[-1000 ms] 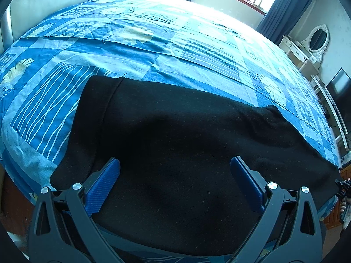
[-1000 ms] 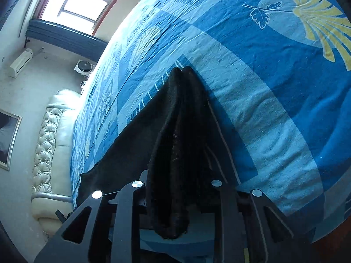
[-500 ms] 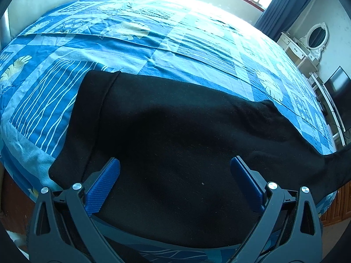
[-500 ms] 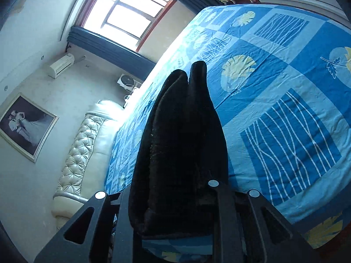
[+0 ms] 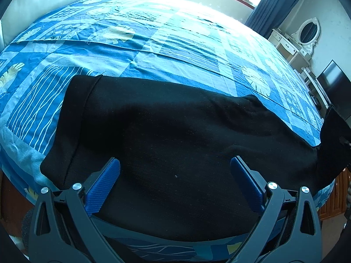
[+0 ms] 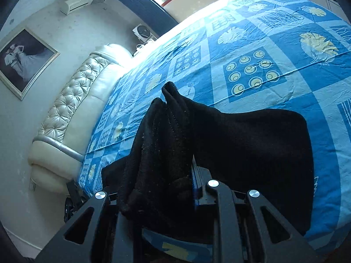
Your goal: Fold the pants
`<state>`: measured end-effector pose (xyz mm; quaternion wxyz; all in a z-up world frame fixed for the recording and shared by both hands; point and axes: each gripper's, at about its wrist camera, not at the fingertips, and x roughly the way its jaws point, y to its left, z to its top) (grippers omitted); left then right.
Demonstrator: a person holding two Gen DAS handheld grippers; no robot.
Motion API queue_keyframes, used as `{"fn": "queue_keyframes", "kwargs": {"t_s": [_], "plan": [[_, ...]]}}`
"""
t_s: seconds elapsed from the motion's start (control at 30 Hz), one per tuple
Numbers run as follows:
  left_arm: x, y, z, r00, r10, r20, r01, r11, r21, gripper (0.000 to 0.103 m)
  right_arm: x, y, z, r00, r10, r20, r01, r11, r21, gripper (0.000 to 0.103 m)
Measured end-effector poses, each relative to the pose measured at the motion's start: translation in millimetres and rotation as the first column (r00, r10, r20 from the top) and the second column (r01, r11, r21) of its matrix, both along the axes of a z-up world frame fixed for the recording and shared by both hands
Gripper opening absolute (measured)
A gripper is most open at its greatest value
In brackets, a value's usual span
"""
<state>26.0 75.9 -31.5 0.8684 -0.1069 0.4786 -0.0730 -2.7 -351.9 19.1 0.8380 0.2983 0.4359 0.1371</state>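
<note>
Black pants [image 5: 175, 131] lie spread across the near edge of a bed with a blue patterned sheet [image 5: 171, 50]. My left gripper [image 5: 175, 184] is open, its blue pads [image 5: 103, 186] hovering over the waist half of the pants, holding nothing. My right gripper [image 6: 166, 153] is shut on the bunched leg ends of the pants [image 6: 162, 135] and holds them lifted above the bed. The rest of the legs [image 6: 258, 149] drape down to the sheet. In the left wrist view the lifted end [image 5: 333, 135] rises at the far right.
A padded cream headboard [image 6: 72, 118] stands at one side of the bed. A white dresser with an oval mirror [image 5: 307, 32] and a dark TV screen [image 5: 335, 87] stand beyond the far right. Windows with dark blue curtains [image 5: 263, 17] line the back wall.
My right gripper has lifted the leg ends off the sheet and carried them up and over toward the waist. The left gripper has stayed open over the pants.
</note>
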Motion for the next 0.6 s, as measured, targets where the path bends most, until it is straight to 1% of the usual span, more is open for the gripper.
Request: {"fn": "queue_keyframes", "kwargs": {"t_s": [0.13,0.3,0.37,0.43,0.53,0.6], "plan": [[-2,-5,1,1.000,-0.013,0.009,0.013,1.000,0.014,0.100,12,46,-21,0.997,0.057,-0.048,-0.061,0.994,-0.094,0.021],[-2,-9,1,1.000,-0.027,0.007,0.027,0.999,0.017,0.100,16,86,-47,0.990,0.098,-0.103,-0.122,0.960,-0.253,0.021],[-3,-11,0,0.999,-0.033,0.007,0.033,0.999,0.020,0.100,16,92,-56,0.987,0.109,-0.117,-0.137,0.952,-0.273,0.021],[-3,-14,-1,0.999,-0.039,0.004,0.039,0.999,0.023,0.100,14,98,-62,0.985,0.118,-0.127,-0.149,0.950,-0.274,0.021],[-3,-16,-3,0.999,-0.045,-0.002,0.045,0.999,0.022,0.100,14,107,-67,0.983,0.124,-0.135,-0.160,0.940,-0.300,0.021],[-3,-17,-3,0.999,-0.048,-0.002,0.048,0.999,0.024,0.100,14,110,-67,0.983,0.123,-0.136,-0.160,0.937,-0.309,0.023]]}}
